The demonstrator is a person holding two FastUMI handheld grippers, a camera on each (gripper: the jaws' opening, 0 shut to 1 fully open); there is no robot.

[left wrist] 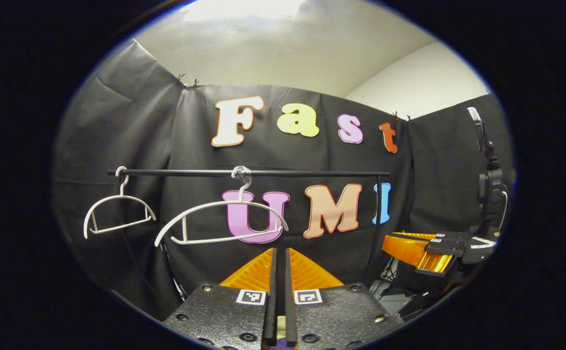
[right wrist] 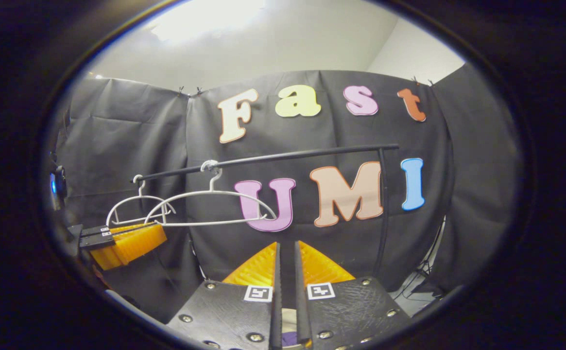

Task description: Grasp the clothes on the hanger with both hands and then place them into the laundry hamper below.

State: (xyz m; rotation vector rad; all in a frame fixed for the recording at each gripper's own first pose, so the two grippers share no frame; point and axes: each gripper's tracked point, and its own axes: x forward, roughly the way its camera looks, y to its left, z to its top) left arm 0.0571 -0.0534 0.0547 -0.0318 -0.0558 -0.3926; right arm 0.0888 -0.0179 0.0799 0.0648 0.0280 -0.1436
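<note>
Both white plastic hangers [left wrist: 220,221] [left wrist: 117,214] hang bare on the thin black horizontal rail [left wrist: 248,172], above and left of both grippers [left wrist: 280,272] [right wrist: 286,272], whose fingers are nearly closed on nothing.
</note>
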